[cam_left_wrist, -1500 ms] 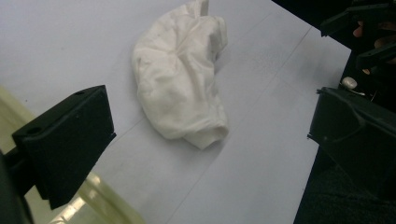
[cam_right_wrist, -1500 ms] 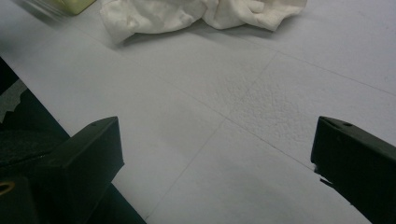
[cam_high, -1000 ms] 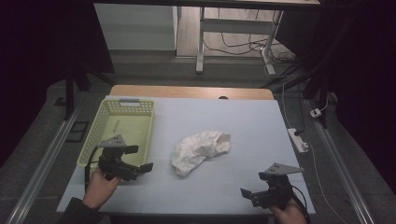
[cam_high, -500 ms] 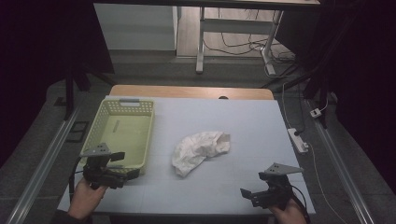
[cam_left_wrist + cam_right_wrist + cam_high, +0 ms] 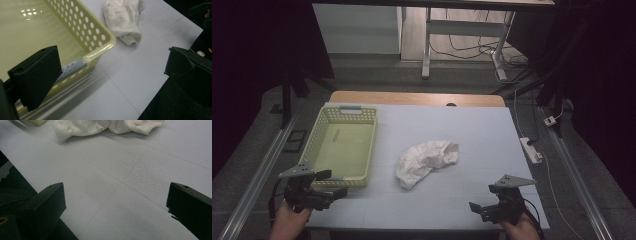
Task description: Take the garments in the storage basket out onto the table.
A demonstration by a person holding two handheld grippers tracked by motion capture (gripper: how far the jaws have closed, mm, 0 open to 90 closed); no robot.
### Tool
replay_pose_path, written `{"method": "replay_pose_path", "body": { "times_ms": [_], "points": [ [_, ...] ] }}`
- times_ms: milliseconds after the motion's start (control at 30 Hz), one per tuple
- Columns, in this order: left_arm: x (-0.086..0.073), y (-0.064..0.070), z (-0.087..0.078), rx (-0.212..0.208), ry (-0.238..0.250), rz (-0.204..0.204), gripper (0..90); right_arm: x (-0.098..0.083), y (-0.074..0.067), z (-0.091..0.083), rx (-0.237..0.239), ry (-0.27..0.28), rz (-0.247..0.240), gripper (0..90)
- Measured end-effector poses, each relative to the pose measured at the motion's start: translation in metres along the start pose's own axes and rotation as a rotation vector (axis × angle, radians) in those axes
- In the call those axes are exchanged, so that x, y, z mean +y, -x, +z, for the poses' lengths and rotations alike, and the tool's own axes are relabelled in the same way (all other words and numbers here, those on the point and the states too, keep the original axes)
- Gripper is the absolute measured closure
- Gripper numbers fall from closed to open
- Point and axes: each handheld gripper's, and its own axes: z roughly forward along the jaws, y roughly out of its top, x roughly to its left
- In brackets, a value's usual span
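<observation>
Here, a crumpled white cloth (image 5: 426, 161) lies loose on the table (image 5: 462, 125), ahead of both my grippers.

It is bunched and deeply creased. My left gripper (image 5: 324, 192), jaws wide and holding nothing, sits at the near corner of the yellow basket (image 5: 343, 114); the cloth lies beyond. My right gripper (image 5: 482, 210) is likewise spread, bare tabletop between its jaws.

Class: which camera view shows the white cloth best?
The high view: the whole crumpled cloth lies on the table beside the basket. The left gripper view shows most of it, cut at the top edge; the right gripper view shows its near edge.
</observation>
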Motion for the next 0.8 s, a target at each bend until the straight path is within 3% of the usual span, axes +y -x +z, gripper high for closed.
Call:
{"method": "replay_pose_path", "body": {
  "times_ms": [800],
  "points": [
    [-0.031,-0.009,-0.034,0.077,0.018,-0.059,0.6,0.0,0.0,0.0,-0.004,-0.003,0.002,1.9]
  ]
}}
